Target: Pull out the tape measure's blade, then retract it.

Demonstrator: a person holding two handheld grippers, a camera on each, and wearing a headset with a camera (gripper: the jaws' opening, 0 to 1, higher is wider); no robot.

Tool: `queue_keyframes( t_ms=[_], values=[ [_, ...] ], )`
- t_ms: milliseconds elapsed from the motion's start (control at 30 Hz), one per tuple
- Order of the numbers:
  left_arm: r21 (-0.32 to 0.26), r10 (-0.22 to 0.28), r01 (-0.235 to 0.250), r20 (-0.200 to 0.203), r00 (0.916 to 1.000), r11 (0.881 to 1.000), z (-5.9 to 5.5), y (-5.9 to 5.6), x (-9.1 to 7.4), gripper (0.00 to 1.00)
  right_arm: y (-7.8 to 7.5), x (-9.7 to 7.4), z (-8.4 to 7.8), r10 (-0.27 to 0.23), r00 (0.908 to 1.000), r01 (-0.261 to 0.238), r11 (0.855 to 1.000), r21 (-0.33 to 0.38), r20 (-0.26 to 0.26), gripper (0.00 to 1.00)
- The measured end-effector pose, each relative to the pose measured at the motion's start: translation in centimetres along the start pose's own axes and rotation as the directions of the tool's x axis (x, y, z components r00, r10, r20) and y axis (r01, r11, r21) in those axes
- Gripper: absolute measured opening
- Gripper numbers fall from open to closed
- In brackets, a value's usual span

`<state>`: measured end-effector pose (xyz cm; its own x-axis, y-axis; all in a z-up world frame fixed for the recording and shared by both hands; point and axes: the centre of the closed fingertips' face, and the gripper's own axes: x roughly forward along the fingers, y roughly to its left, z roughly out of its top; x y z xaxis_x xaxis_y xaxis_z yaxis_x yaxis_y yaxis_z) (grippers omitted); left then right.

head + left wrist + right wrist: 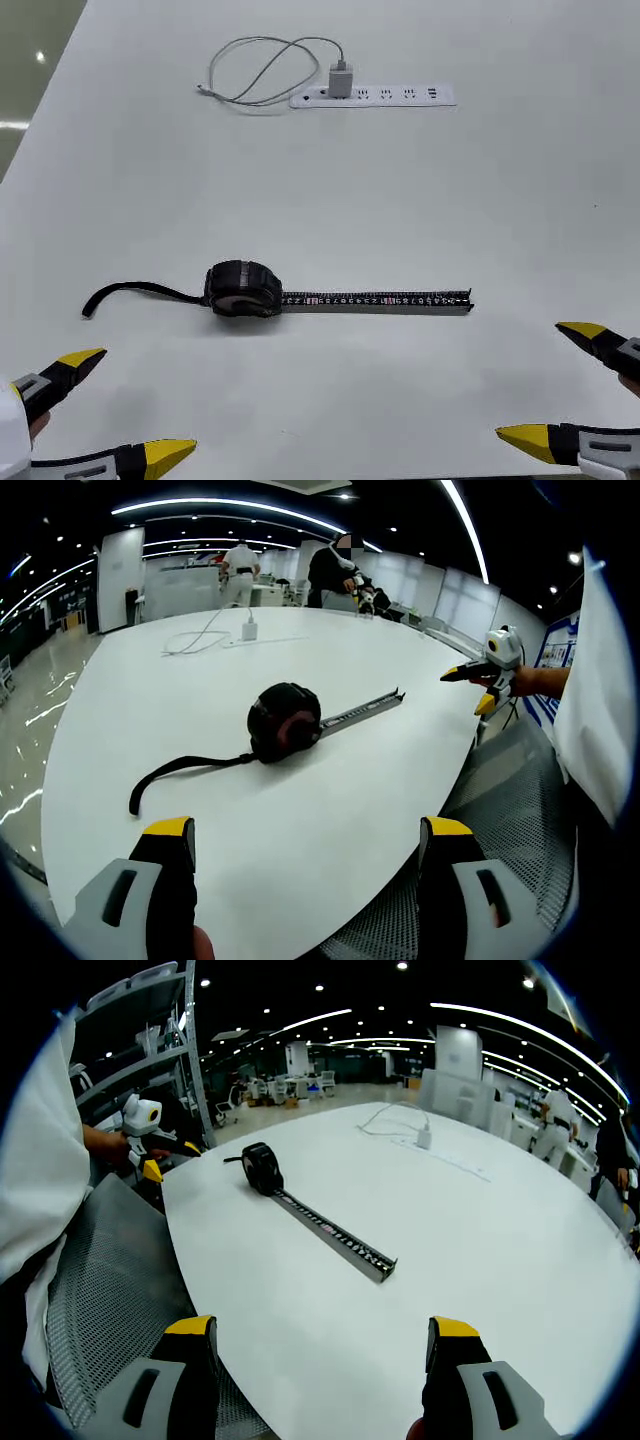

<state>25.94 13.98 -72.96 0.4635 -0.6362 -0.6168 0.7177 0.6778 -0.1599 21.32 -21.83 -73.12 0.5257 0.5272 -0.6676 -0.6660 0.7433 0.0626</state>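
A black tape case (241, 289) lies on a white table (400, 200), its blade (375, 300) drawn out to its right and a strap (130, 293) trailing left. The left gripper (145, 402) and right gripper (530, 380) hover on the case's near side, clear of it, jaws spread and empty. The case looks hard and weighty. The blade looks thin and springy, probably best pinched at its end hook (468, 300). The case's controls are too small to tell, and the gripper bodies are cut off.

text: none legible | tape measure blade (375, 300): printed scale marks and numerals, too small to read
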Motion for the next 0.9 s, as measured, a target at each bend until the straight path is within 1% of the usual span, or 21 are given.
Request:
queue_keyframes(
  t_ms=[500,900],
  values=[
    [0.002,0.001,-0.001,-0.003,1.0000,1.000,0.00,0.07,-0.01,0.89,0.08,-0.05,0.07,-0.001,1.0000,0.001,1.000,-0.006,-0.003,0.85],
    [-0.007,-0.008,0.008,0.003,1.0000,1.000,0.44,-0.41,0.53,0.89,-0.04,-0.25,0.08,-0.006,1.0000,0.006,1.000,-0.011,-0.006,0.83]
  ],
)
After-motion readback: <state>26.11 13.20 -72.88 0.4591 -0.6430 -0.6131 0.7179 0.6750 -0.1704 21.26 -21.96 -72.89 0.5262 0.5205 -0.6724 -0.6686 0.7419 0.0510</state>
